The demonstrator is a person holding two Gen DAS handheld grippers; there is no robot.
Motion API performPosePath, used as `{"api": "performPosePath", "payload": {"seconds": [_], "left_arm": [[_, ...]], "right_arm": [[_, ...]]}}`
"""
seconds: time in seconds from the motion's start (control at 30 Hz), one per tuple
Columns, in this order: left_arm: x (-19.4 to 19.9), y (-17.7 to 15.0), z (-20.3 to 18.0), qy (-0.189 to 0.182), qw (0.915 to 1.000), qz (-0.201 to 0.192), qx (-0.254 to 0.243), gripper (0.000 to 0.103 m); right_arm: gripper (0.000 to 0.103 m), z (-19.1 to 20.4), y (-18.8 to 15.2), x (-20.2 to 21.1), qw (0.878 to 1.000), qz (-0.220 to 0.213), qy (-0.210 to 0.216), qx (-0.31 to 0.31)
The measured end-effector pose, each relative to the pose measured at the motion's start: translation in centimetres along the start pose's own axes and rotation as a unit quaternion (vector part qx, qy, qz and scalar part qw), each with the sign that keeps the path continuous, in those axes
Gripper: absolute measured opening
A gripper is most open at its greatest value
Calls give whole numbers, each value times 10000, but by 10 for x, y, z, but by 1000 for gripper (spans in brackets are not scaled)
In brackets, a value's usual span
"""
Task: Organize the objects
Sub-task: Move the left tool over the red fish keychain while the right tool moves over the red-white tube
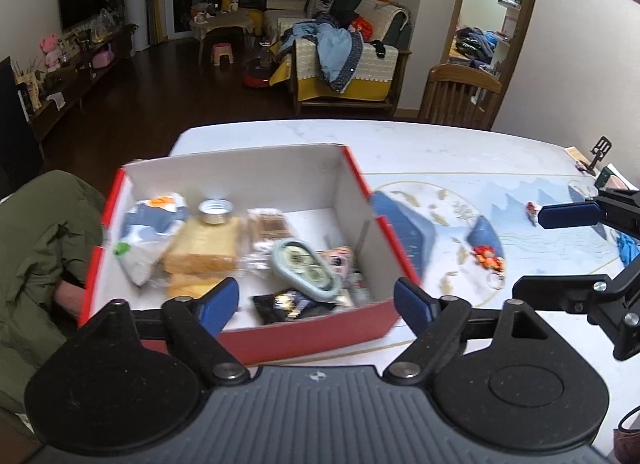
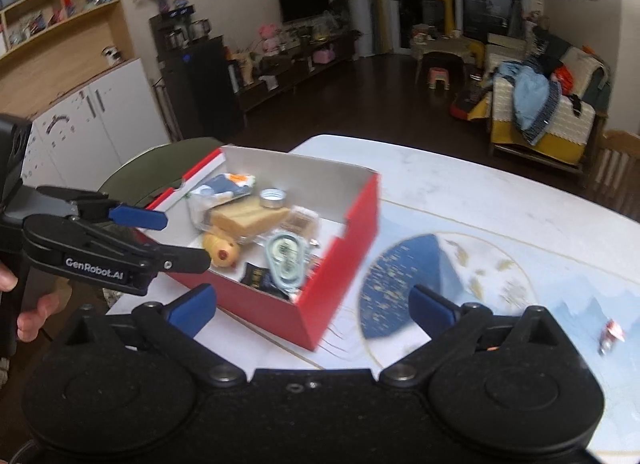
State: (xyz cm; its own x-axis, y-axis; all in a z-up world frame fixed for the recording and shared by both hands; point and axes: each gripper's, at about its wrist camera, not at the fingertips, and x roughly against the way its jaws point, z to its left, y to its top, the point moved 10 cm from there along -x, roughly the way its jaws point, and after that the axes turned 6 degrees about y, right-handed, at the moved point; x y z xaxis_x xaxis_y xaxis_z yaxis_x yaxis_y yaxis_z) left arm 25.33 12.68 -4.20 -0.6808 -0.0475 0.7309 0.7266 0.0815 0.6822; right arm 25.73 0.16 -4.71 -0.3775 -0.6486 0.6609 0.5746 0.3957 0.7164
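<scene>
With both cameras tilted down at the table [image 1: 460, 144], I see the red box [image 1: 304, 330] standing open on its left part, white inside, its near wall just past my left gripper [image 1: 318, 304]. That gripper's blue pads stand well apart with nothing between them; one pad overlaps the box's near wall in view, the other its near right corner, though I cannot tell whether either touches. Inside the box lie a blue-and-white packet [image 1: 150, 232] at the left, a wrapped yellow cake [image 1: 200, 248] beside it, a metal cap [image 1: 216, 211] at the cake's far edge, a pale green oval case [image 1: 306, 268] nearer the middle and a black sachet [image 1: 290, 306] against the near wall. From the right wrist view a yellow rounded toy [image 2: 222, 252] also shows in the box, near its left wall. My right gripper [image 2: 312, 306] is spread wide too, empty, hanging over the printed mat [image 2: 500, 264] just right of the box. On the mat to the right of the box rest an orange keychain charm [image 1: 488, 258] and, farther right, a small red-and-white wrapped piece [image 2: 610, 334], both well apart from the box. A hand [image 2: 38, 314] grips the left tool's handle at the left edge of the right wrist view. Motion blur softens the box contents.
</scene>
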Motion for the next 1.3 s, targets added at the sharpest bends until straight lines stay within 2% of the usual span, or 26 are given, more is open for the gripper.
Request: {"api": "performPosePath", "payload": {"seconds": [0.23, 0.57, 0.73, 1.03, 1.13, 1.3], "left_arm": [[-5, -3, -66, -225, 9995, -28, -242, 98], [-45, -7, -158, -244, 9977, -24, -625, 100], [-70, -11, -195, -329, 9966, 117, -753, 100], [-122, -12, -246, -314, 9919, 143, -1220, 100], [-142, -16, -256, -354, 9902, 300, -1316, 100], [-171, -17, -259, -215, 9894, 489, -1353, 100]], "right_arm": [[103, -62, -30, 36, 9989, -120, -285, -355], [103, -181, -80, 71, 9899, -139, -1009, -988], [103, -233, -96, 79, 9838, -96, -1325, -1204], [102, -290, -110, 66, 9807, 138, -1582, -1141], [100, -301, -113, 52, 9817, 209, -1598, -1019], [97, -316, -115, 29, 9812, 347, -1644, -954]]}}
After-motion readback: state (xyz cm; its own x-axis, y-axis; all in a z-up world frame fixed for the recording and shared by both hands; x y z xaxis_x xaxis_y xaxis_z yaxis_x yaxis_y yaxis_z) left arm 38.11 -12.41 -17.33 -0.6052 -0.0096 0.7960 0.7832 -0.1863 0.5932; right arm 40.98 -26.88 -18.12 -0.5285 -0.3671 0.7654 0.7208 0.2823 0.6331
